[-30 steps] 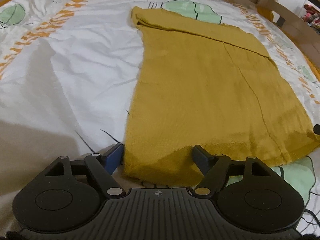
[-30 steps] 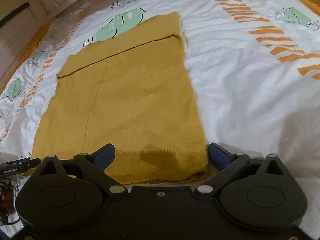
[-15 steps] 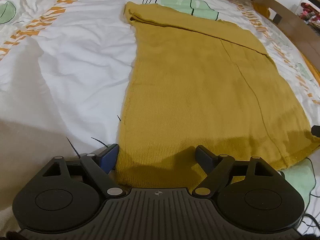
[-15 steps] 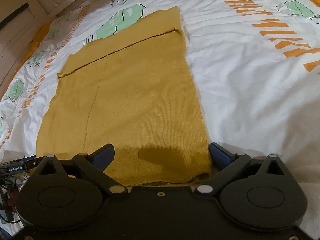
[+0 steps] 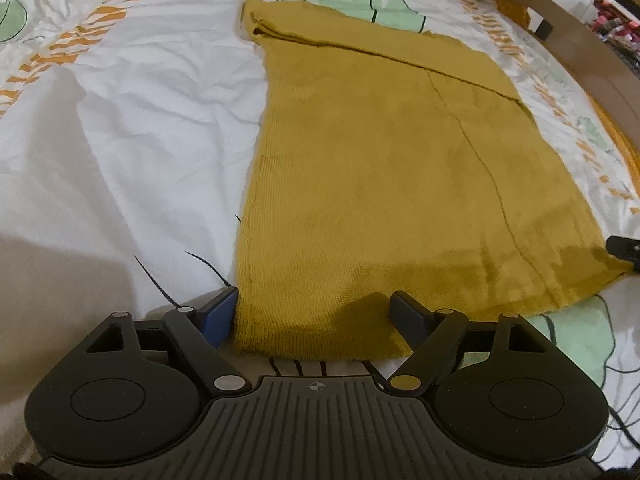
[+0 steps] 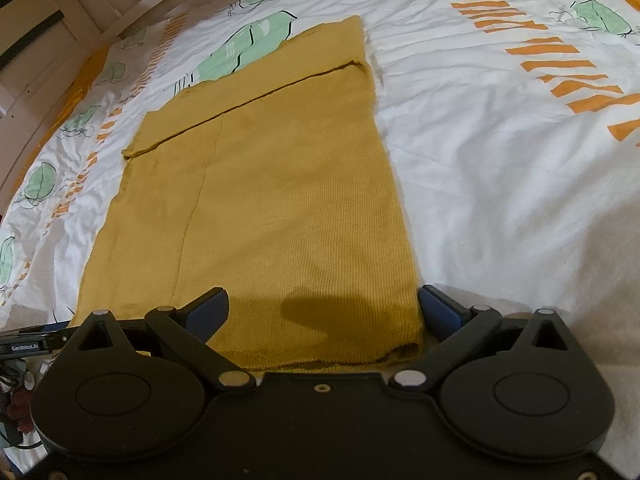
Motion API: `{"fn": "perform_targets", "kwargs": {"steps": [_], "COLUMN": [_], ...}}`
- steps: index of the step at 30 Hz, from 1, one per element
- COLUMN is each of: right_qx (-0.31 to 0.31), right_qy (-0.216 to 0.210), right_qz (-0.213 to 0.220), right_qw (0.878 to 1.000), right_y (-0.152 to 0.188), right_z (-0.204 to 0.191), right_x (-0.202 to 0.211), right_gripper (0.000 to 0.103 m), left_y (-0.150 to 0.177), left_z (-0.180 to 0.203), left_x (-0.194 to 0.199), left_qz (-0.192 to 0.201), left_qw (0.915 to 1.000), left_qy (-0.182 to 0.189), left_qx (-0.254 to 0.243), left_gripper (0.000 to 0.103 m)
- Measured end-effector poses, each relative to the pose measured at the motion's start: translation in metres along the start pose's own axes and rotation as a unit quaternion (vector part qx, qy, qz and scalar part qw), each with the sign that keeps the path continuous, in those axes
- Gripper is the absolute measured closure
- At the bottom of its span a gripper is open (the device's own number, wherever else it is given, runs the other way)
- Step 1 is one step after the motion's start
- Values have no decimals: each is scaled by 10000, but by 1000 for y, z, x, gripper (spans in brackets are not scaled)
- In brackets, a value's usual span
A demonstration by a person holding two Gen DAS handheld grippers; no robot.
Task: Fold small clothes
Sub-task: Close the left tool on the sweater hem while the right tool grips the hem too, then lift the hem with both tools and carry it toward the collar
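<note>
A mustard-yellow knitted garment [image 5: 384, 168] lies flat on the bed, folded into a long rectangle with a folded band at its far end; it also shows in the right wrist view [image 6: 280, 208]. My left gripper [image 5: 316, 312] is open, its fingers astride the garment's near left corner. My right gripper [image 6: 324, 308] is open, its fingers astride the near right corner. The tip of the right gripper [image 5: 624, 246] shows at the right edge of the left wrist view.
The bed cover [image 5: 140, 128] is white with green leaf and orange stripe prints, and wrinkled. A wooden bed frame [image 5: 580, 40] runs along the far right. Wooden furniture [image 6: 40, 24] stands beyond the bed's left side.
Both grippers have moved slightly forward and lower over the near hem. The near hem now lies between their open fingers. The garment has not moved.
</note>
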State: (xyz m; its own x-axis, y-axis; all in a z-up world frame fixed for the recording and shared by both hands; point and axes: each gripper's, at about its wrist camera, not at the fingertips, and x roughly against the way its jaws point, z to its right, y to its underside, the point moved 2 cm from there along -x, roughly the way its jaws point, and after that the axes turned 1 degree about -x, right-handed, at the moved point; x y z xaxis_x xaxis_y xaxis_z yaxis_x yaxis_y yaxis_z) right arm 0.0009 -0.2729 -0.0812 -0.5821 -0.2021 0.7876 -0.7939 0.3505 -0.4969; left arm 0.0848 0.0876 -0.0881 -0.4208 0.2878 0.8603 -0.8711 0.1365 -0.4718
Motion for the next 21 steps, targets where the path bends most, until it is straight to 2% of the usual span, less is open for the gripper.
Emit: {"fn": "perform_targets", "kwargs": {"steps": [1, 4, 7, 9, 11, 13, 14, 15, 18, 21], "right_qx": [0, -7, -23, -47, -68, -109, -163, -225, -312, -318], "right_qy": [-2, -15, -54, -75, -37, -24, -58, -115, -212, -354], "right_qz": [-3, -3, 19, 46, 76, 83, 58, 32, 97, 279], "right_qw": [10000, 10000, 10000, 9999, 9999, 9999, 9998, 9997, 9992, 9985], "right_y": [0, 0, 0, 0, 1, 2, 2, 3, 3, 4], "right_z": [0, 0, 0, 1, 2, 4, 5, 7, 9, 8], "right_x": [0, 0, 1, 3, 5, 6, 6, 6, 8, 14], "right_gripper": [2, 2, 3, 4, 12, 42, 49, 62, 79, 83], "left_y": [1, 3, 3, 3, 3, 3, 4, 4, 5, 6], "left_z": [-1, -11, -24, -27, -25, -23, -23, -23, -25, -26], "left_x": [1, 5, 7, 7, 7, 7, 7, 8, 11, 17], "left_qz": [36, 200, 265, 292, 317, 342, 359, 385, 489, 650], "left_qw": [10000, 9993, 9972, 9964, 9967, 9970, 9968, 9965, 9952, 9935], "left_qy": [-45, -27, 112, 164, 162, 177, 206, 236, 338, 446], "left_qx": [9, 311, 685, 779, 732, 674, 678, 698, 776, 822], "left_gripper": [41, 65, 80, 82, 84, 88, 89, 90, 95, 96]}}
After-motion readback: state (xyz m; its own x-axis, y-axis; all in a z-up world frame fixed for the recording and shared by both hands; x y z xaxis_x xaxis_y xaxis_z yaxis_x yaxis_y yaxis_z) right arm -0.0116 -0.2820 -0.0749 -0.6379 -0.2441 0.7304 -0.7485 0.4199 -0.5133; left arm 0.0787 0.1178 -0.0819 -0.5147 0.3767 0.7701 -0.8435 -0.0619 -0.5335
